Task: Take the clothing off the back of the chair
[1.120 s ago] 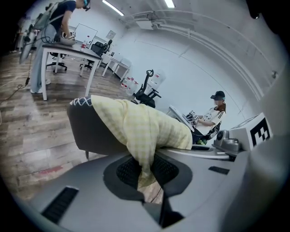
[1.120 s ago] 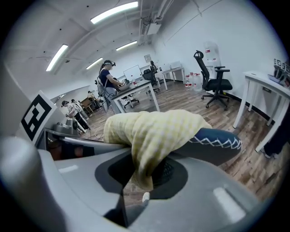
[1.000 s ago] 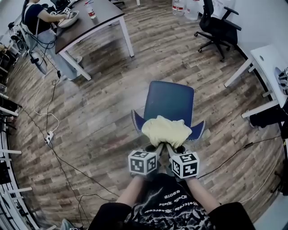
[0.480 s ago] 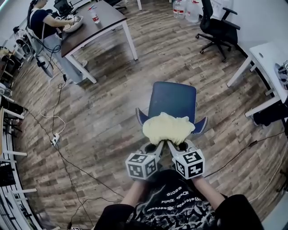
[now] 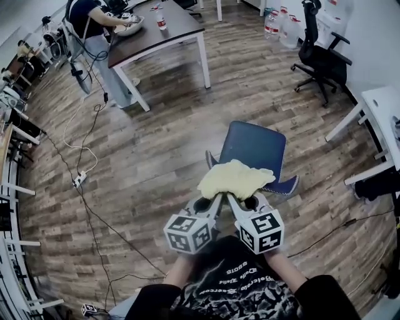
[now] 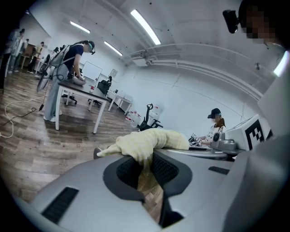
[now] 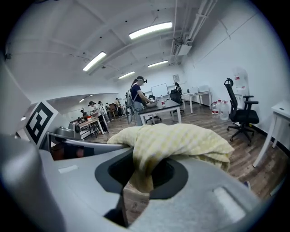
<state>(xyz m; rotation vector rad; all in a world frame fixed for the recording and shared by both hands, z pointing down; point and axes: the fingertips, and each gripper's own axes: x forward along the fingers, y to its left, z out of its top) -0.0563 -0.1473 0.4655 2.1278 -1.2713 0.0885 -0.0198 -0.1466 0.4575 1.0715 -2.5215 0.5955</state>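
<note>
A pale yellow piece of clothing (image 5: 235,179) is bunched up over the back (image 5: 285,185) of a blue chair (image 5: 255,145); whether it still touches the back is hidden. My left gripper (image 5: 218,200) and right gripper (image 5: 230,200) sit side by side at its near edge, each shut on a fold of it. In the left gripper view the clothing (image 6: 146,141) drapes out of the gripper (image 6: 145,168). The right gripper view shows the clothing (image 7: 181,139) pinched in that gripper (image 7: 142,176) and spread over the jaws.
A dark-topped desk (image 5: 164,32) with a person (image 5: 94,14) at it stands at the back left. A black office chair (image 5: 321,55) and water bottles (image 5: 280,26) are at the back right, a white table (image 5: 379,101) at the right. Cables (image 5: 80,181) trail over the wooden floor.
Both grippers have risen together with the yellow clothing held in them, and it has gathered up higher over the chair's back. The head view has shifted, so the room sits lower and further right.
</note>
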